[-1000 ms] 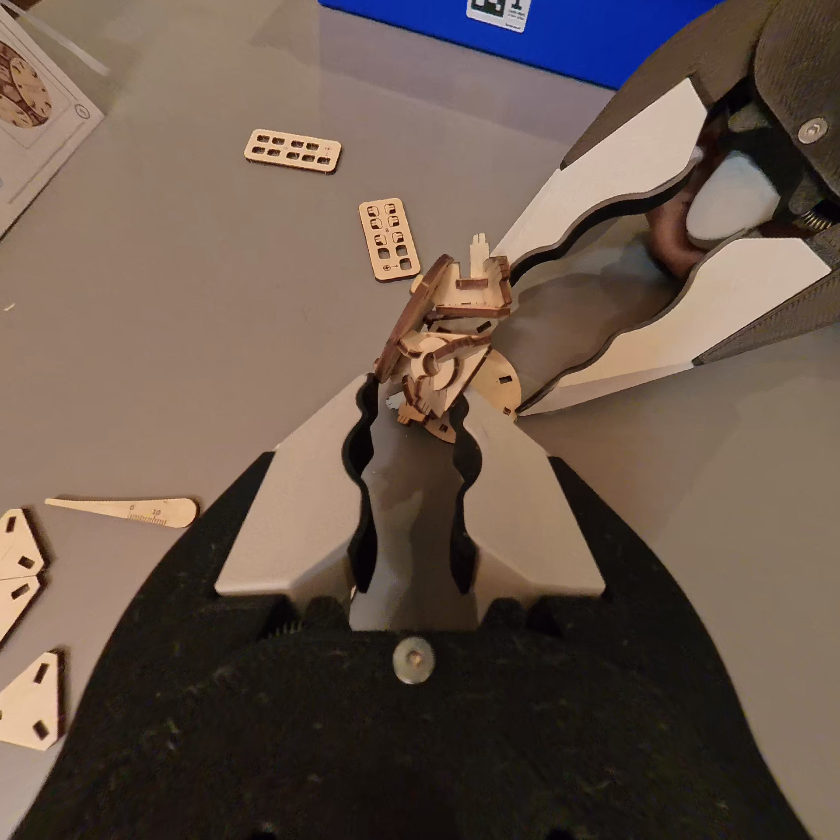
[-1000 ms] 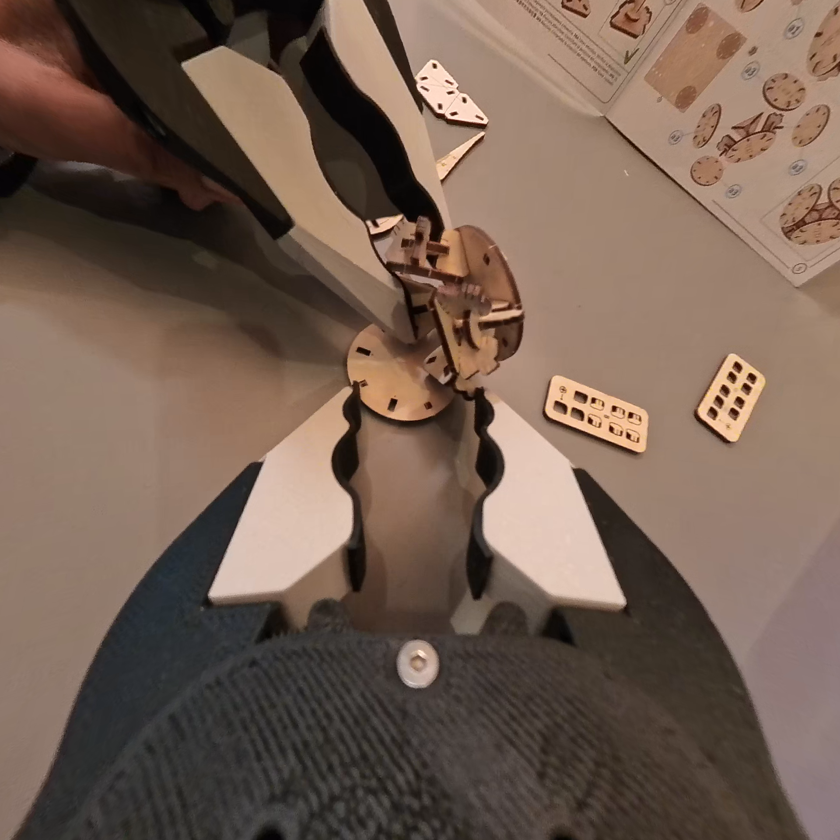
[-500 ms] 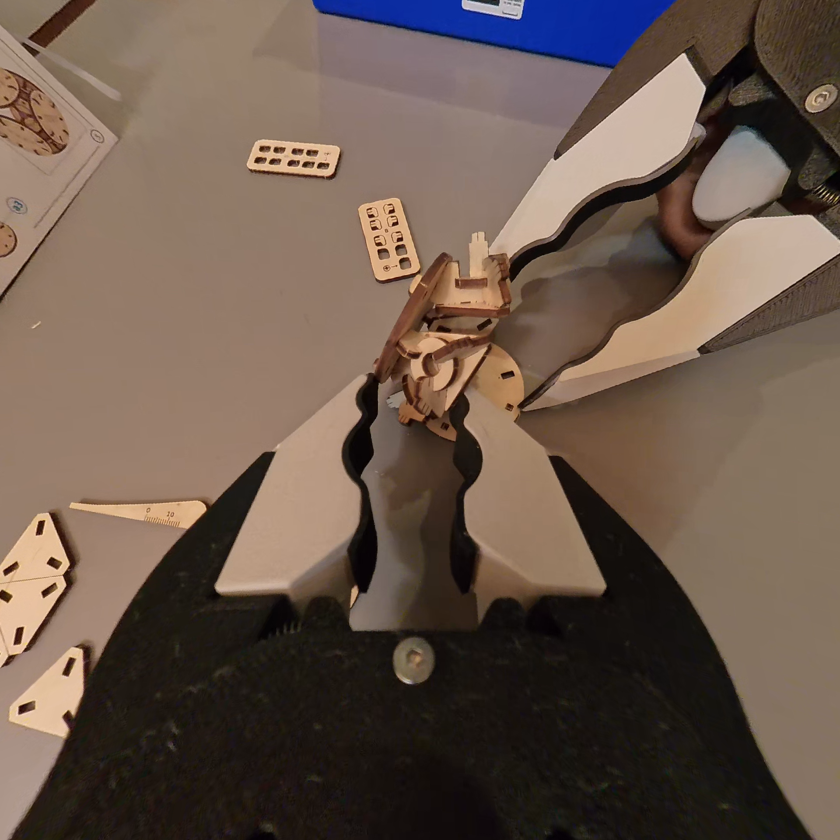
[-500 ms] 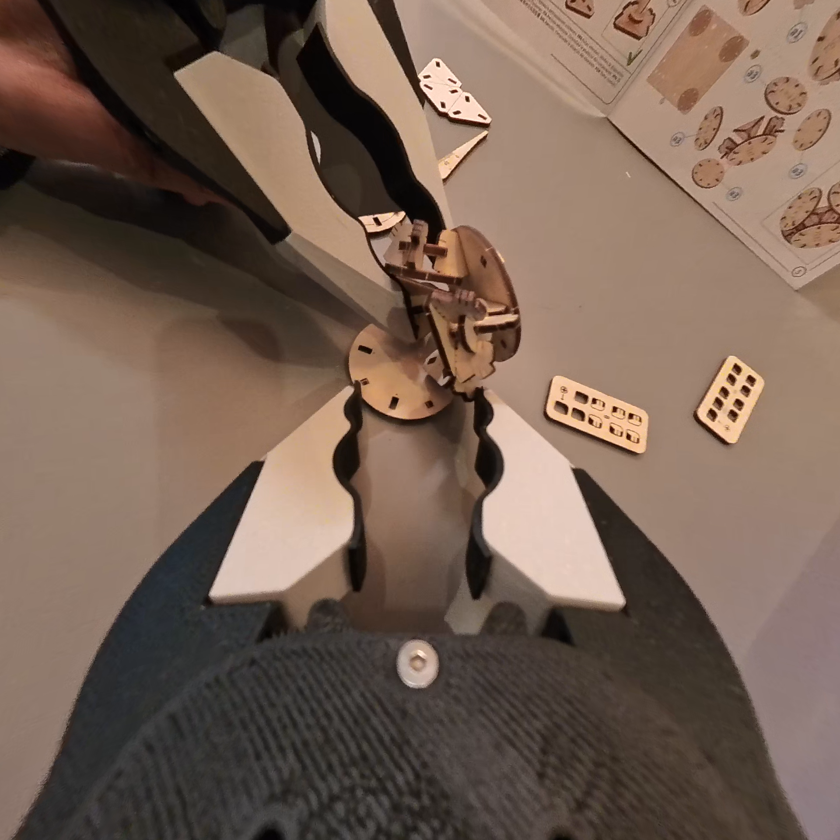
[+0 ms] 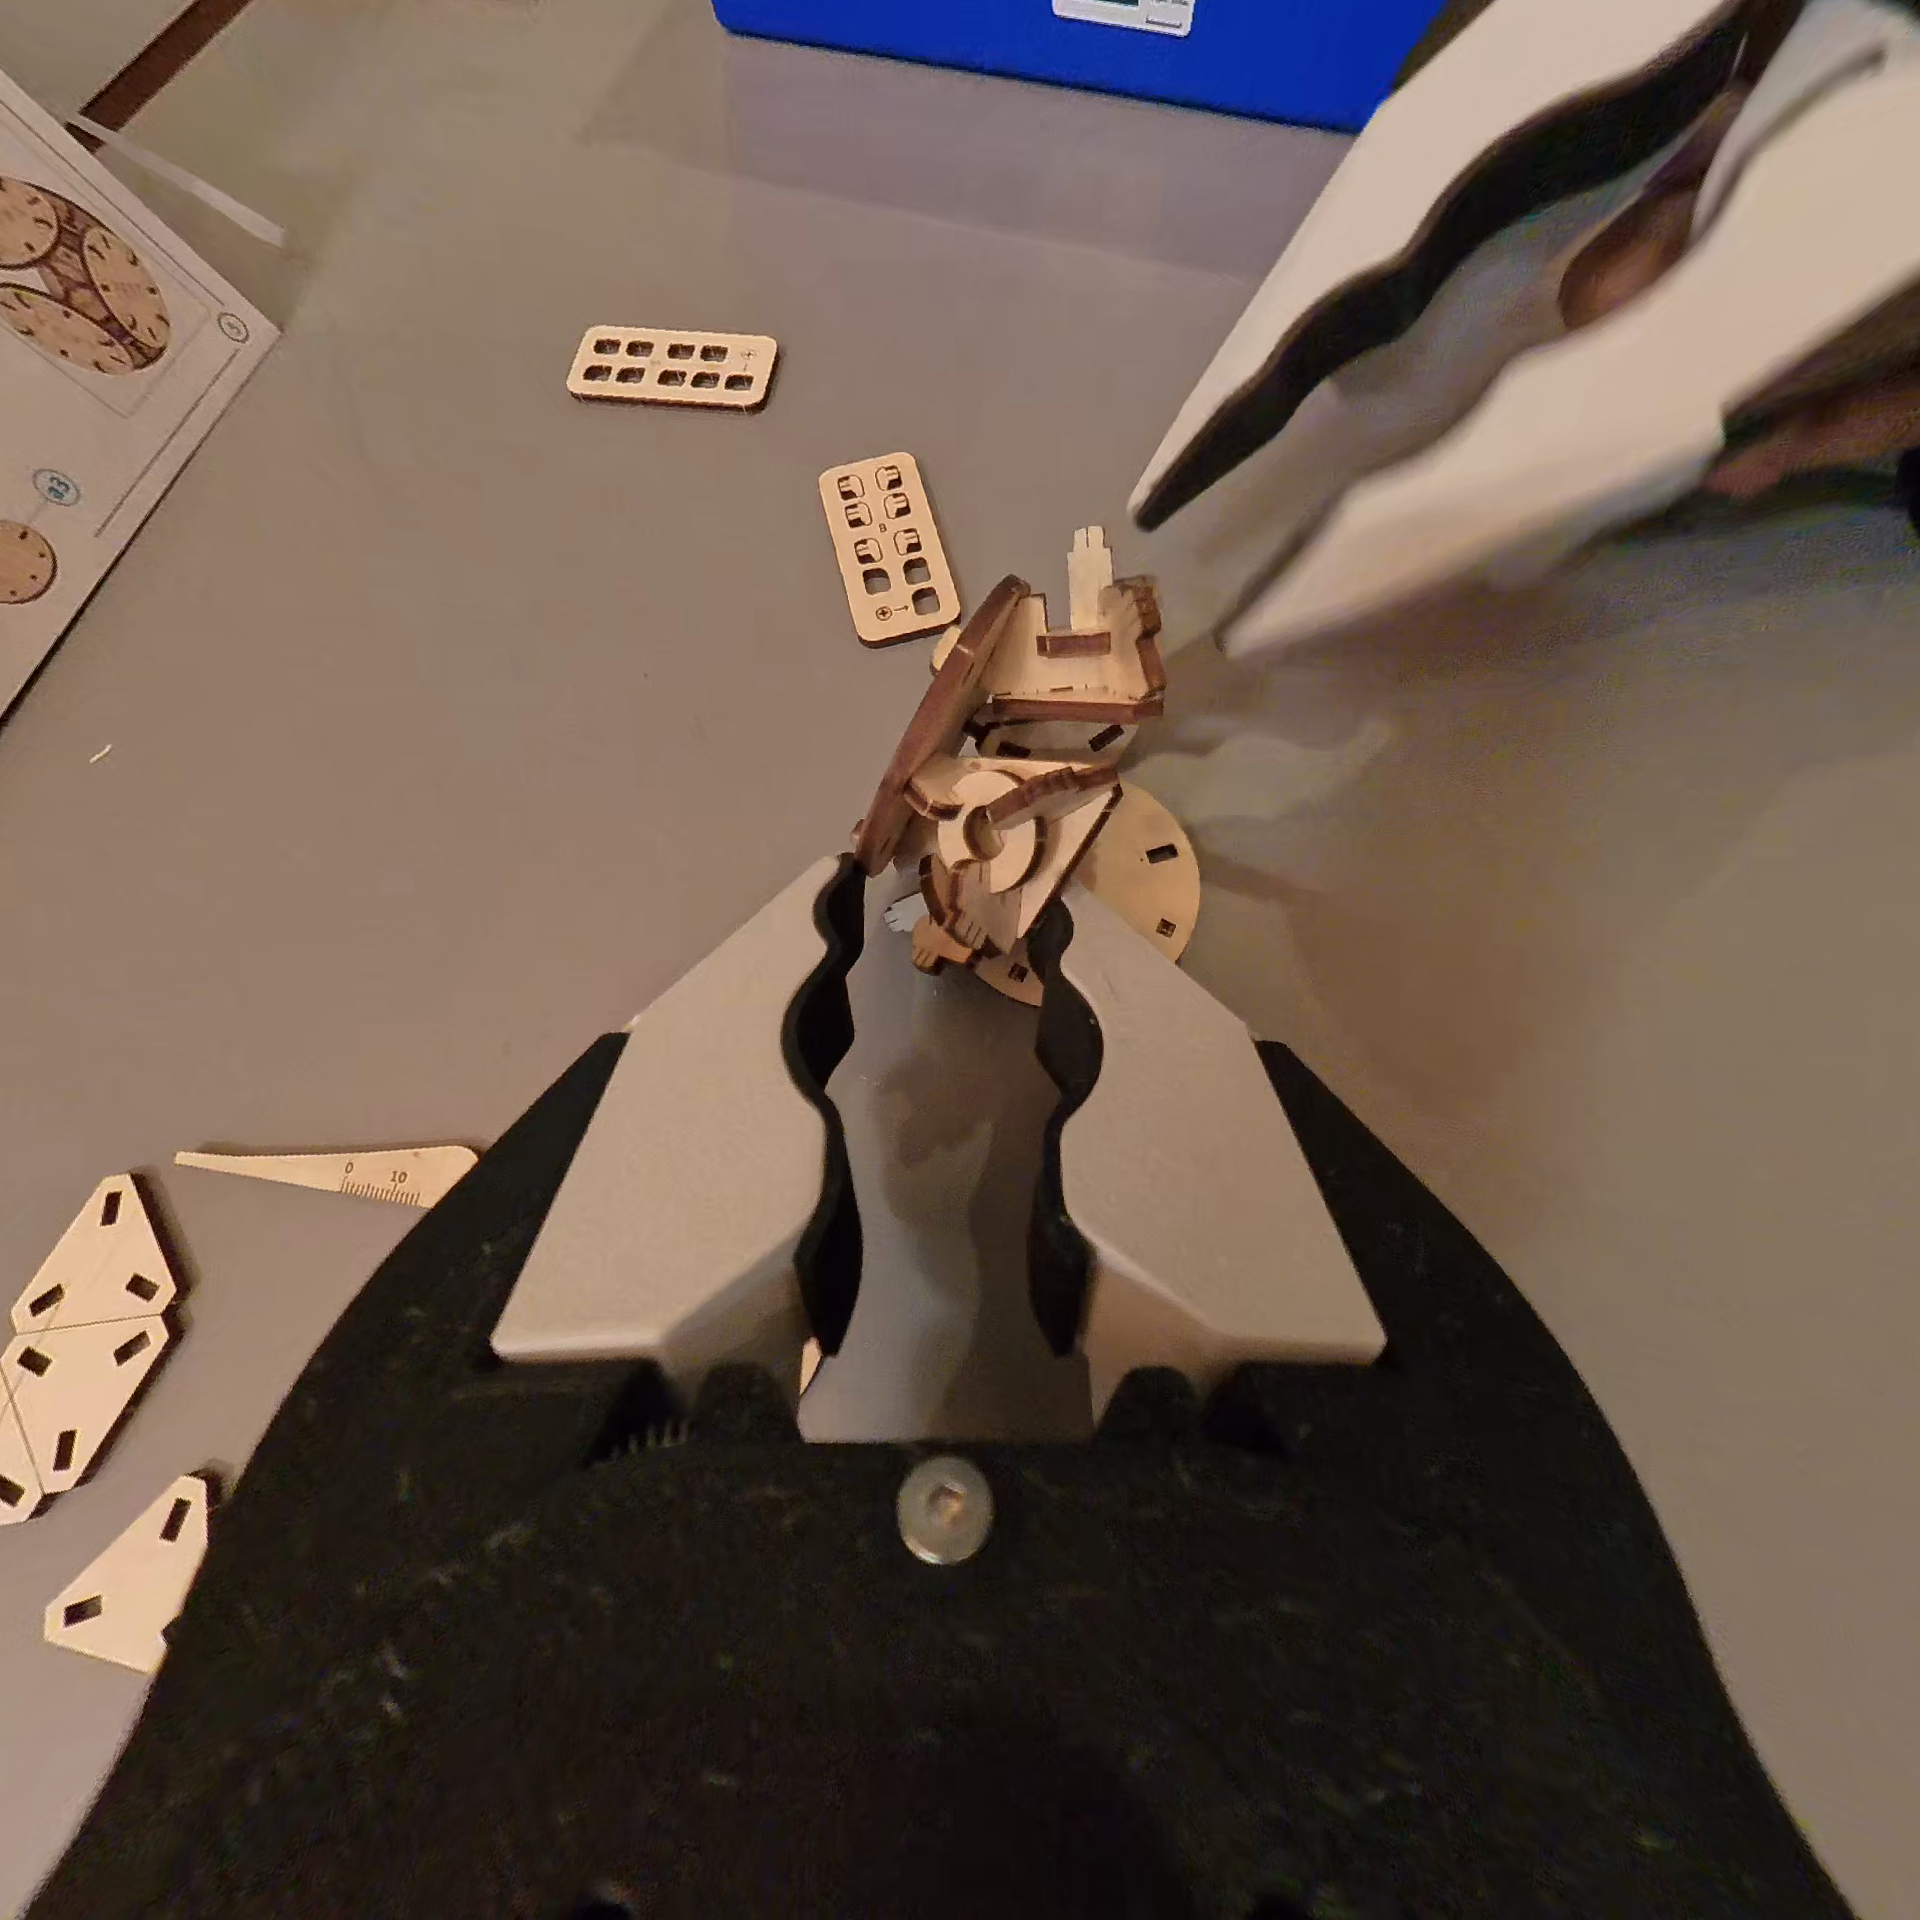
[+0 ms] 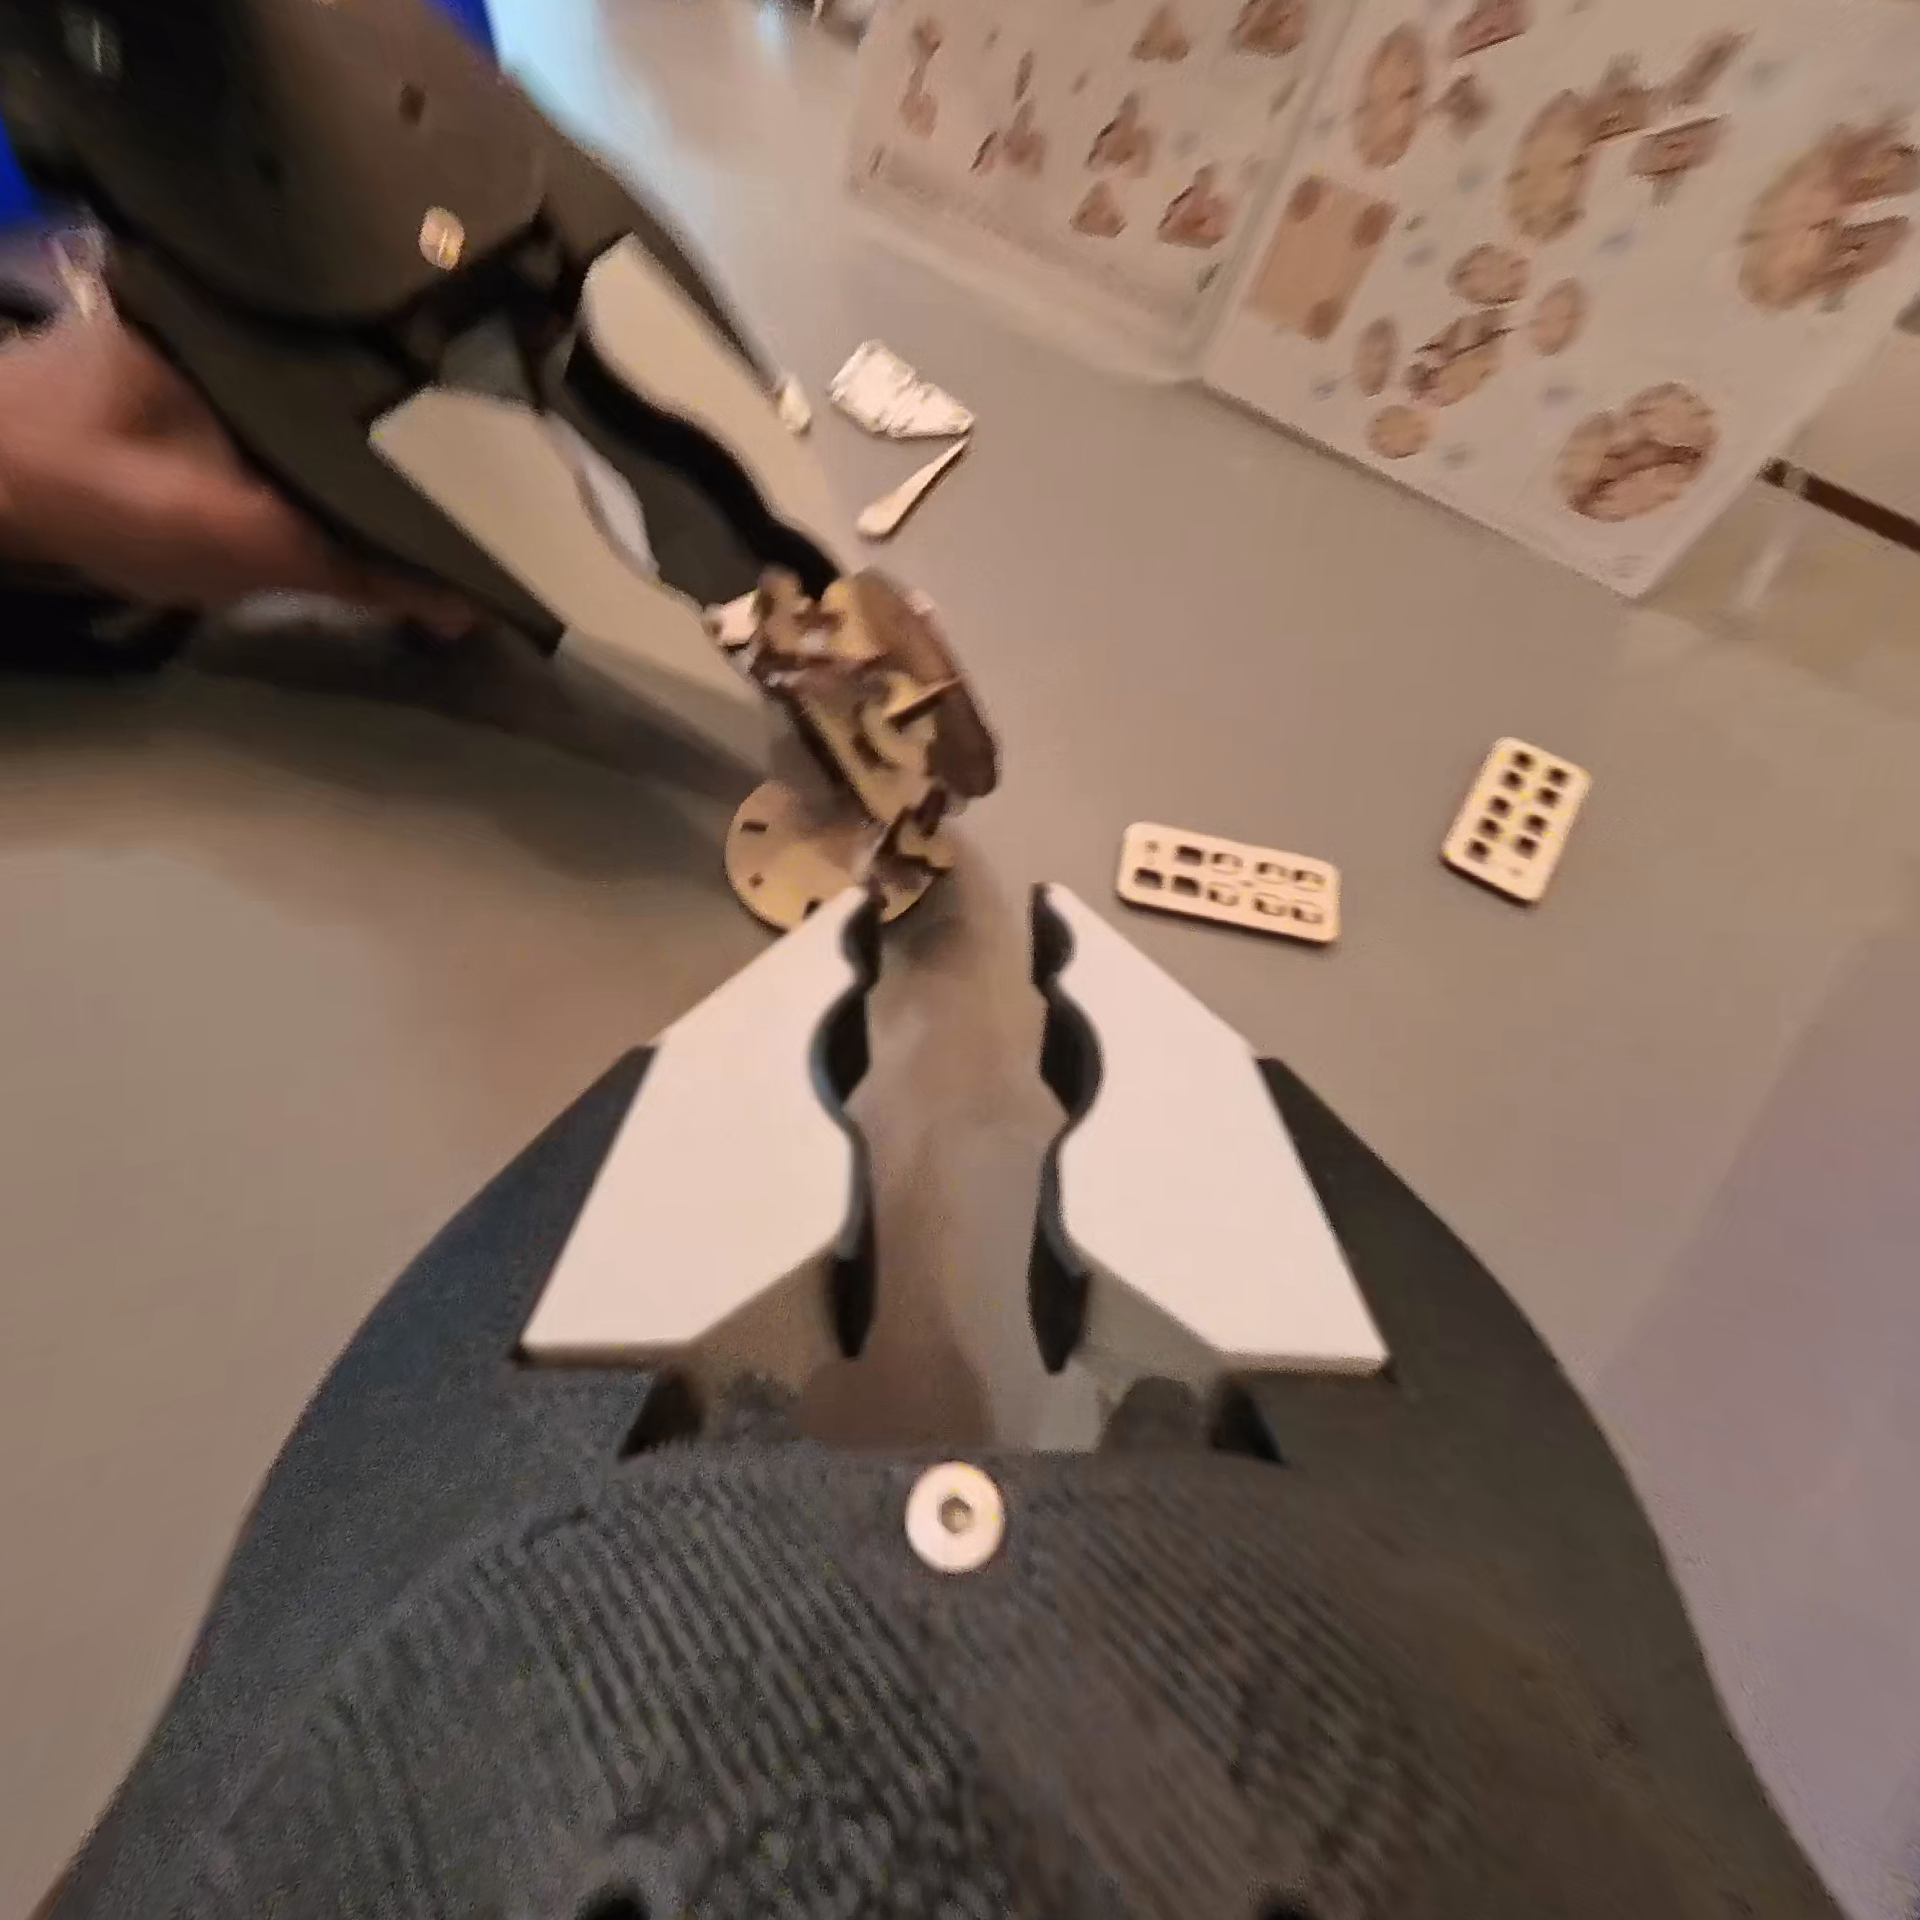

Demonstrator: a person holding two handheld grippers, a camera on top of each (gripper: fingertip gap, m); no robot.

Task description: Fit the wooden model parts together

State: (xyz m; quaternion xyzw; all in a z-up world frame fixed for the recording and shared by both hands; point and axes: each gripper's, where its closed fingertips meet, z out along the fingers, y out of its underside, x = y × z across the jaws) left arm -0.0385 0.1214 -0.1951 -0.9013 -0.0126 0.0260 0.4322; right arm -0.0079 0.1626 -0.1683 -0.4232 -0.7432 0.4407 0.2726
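Note:
My left gripper (image 5: 951, 894) is shut on a small wooden model assembly (image 5: 997, 790) of slotted plywood parts and holds it upright just above the grey table (image 5: 416, 831). One pad presses its dark round plate and the other its triangular part. A flat wooden disc (image 5: 1143, 862) lies on the table right behind it. My right gripper (image 6: 953, 899) is open and empty, with a gap between its fingers, and is drawn back from the assembly (image 6: 873, 696). It shows blurred at the upper right of the left wrist view (image 5: 1184, 577).
Two slotted wooden cards (image 5: 673, 369) (image 5: 888, 545) lie beyond the assembly. Triangular wooden pieces (image 5: 94, 1340) and a wooden scale wedge (image 5: 332, 1174) lie at the left. An instruction sheet (image 6: 1455, 229) and a blue box (image 5: 1039, 52) sit at the table's edges. A hand (image 6: 125, 499) holds the left gripper. Spacing between my two grippers at the tips: around 6 cm.
My right gripper has pulled back and up from the assembly and its fingers have narrowed with nothing between them. My left gripper has kept its hold on the assembly, nearly still.

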